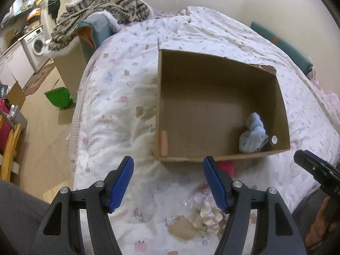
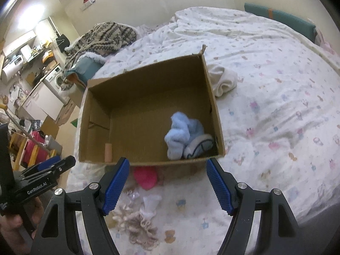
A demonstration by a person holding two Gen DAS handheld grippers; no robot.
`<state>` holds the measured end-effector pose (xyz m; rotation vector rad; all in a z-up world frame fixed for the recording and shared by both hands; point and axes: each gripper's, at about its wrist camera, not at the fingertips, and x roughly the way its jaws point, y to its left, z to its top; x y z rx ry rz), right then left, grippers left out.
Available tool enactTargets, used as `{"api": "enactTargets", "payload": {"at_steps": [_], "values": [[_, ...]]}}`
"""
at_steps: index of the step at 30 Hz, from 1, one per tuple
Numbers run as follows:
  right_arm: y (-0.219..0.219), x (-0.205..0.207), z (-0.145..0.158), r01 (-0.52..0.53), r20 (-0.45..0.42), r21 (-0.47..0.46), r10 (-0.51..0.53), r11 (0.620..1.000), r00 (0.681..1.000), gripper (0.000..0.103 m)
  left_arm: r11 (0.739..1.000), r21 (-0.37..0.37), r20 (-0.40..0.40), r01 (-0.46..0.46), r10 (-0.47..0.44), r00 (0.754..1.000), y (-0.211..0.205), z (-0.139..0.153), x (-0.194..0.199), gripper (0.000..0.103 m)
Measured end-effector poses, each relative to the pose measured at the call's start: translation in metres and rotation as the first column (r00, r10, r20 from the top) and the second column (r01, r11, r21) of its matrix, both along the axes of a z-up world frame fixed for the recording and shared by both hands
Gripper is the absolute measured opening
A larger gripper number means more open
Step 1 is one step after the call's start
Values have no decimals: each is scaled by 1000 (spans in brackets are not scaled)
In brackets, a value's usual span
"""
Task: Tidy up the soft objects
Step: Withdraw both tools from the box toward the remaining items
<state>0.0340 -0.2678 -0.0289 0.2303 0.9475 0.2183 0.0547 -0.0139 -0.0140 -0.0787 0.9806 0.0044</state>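
Holding one blue sock [image 2: 180, 133]: one box [image 2: 148, 80]

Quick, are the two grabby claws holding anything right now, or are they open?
Left hand-held gripper: open, holding nothing.
Right hand-held gripper: open, holding nothing.

- Matt brown corrugated cardboard box [image 2: 146, 97], rough torn rim.
- Fluffy pale blue cloth [image 2: 180, 133] inside.
- Soft, crumpled printed quilt [image 2: 276, 97].
- Ribbed blue rubbery pads [image 2: 115, 186], matt black plastic arms, shiny metal rivets.
- Woolly knitted patterned blanket [image 1: 102, 6].
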Motion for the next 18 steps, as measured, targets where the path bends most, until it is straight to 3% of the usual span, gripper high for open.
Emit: {"api": "enactTargets", "payload": {"at_steps": [9, 15, 18], "values": [[15, -7, -23, -71, -128, 73, 80, 995, 988, 79, 998, -42, -79, -42, 38, 996, 11, -17, -10, 65], [37, -7, -67, -123, -340, 140, 164, 983, 926, 79, 996, -55, -158, -74, 65, 985, 14, -35, -11, 65], [51, -12, -85, -152, -407, 80, 171, 985, 897, 79, 997, -44, -169, -70, 61, 984, 10, -38, -10, 65]]}}
